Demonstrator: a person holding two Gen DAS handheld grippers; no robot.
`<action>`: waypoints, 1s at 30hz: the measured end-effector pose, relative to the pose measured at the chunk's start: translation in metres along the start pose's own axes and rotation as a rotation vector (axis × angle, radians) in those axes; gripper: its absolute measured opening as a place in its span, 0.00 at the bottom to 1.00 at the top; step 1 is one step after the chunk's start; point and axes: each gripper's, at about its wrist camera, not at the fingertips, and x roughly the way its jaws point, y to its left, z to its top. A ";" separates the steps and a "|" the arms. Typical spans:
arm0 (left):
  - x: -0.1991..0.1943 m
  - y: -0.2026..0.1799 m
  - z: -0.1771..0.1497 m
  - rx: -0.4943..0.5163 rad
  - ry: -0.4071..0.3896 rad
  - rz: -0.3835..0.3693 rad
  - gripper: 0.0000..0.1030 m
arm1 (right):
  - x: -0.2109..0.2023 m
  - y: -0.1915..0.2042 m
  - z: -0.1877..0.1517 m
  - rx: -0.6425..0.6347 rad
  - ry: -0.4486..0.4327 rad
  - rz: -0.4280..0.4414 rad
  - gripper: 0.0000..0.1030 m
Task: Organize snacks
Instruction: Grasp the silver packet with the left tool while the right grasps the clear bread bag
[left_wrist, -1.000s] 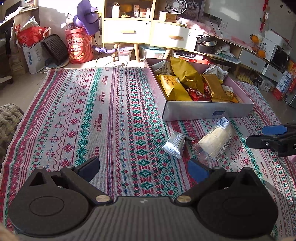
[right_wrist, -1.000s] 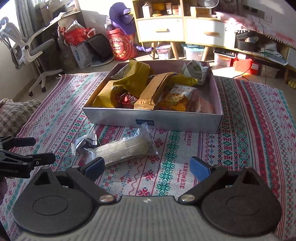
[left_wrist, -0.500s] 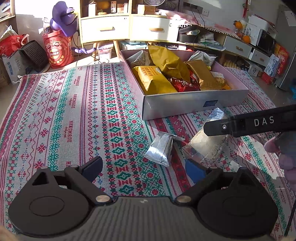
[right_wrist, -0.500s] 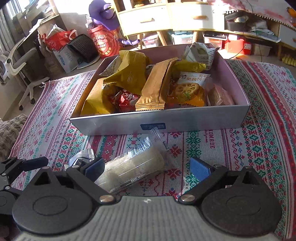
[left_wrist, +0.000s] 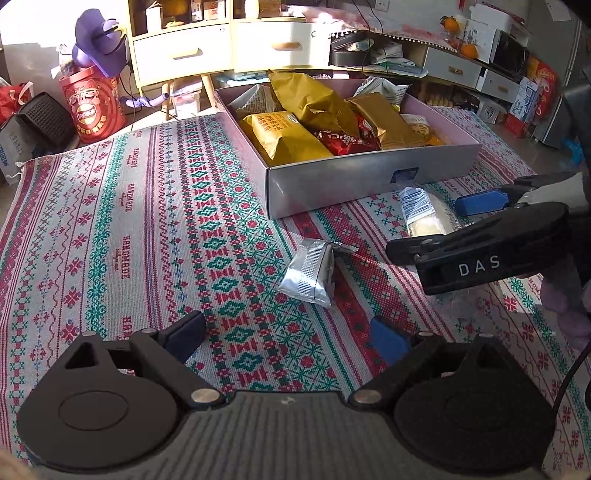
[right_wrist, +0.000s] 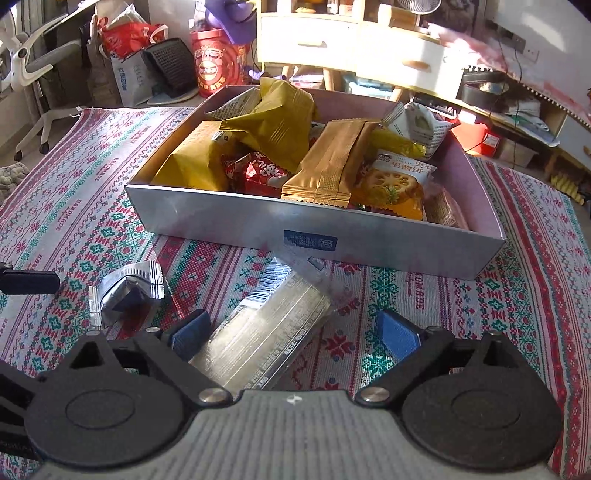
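Observation:
A small silver foil packet (left_wrist: 310, 271) lies on the patterned rug just ahead of my left gripper (left_wrist: 286, 334). That gripper is open, with only rug between its fingers. A long clear packet of pale wafers (right_wrist: 273, 325) lies at an angle in front of the snack box (right_wrist: 332, 236). Its near end sits between the fingers of my right gripper (right_wrist: 295, 332), which is open, and the left pad (right_wrist: 192, 332) is close beside the wrapper. The left wrist view shows the right gripper (left_wrist: 423, 229) over the clear packet (left_wrist: 424, 218). The silver packet (right_wrist: 125, 295) is left of it.
The grey box (left_wrist: 369, 177) holds gold, yellow and red snack bags. A finger of my left gripper (right_wrist: 29, 282) enters at the left edge. Beyond the rug (left_wrist: 129, 221) stand a red tin (left_wrist: 94, 110), a drawer cabinet (left_wrist: 229, 48) and floor clutter.
Both grippers have sunk and moved closer to the packets. The right gripper has come over the clear packet, which now lies between its fingers. The left gripper has rolled.

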 end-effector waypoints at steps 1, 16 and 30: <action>0.000 -0.001 0.000 0.005 0.000 0.003 0.96 | -0.002 -0.003 -0.002 -0.008 0.003 0.010 0.94; 0.008 -0.002 0.003 0.000 -0.050 0.020 0.96 | -0.021 -0.054 -0.018 0.028 -0.008 0.116 0.85; 0.020 -0.021 0.019 -0.016 -0.094 0.036 0.84 | -0.021 -0.047 -0.021 -0.014 -0.040 0.115 0.82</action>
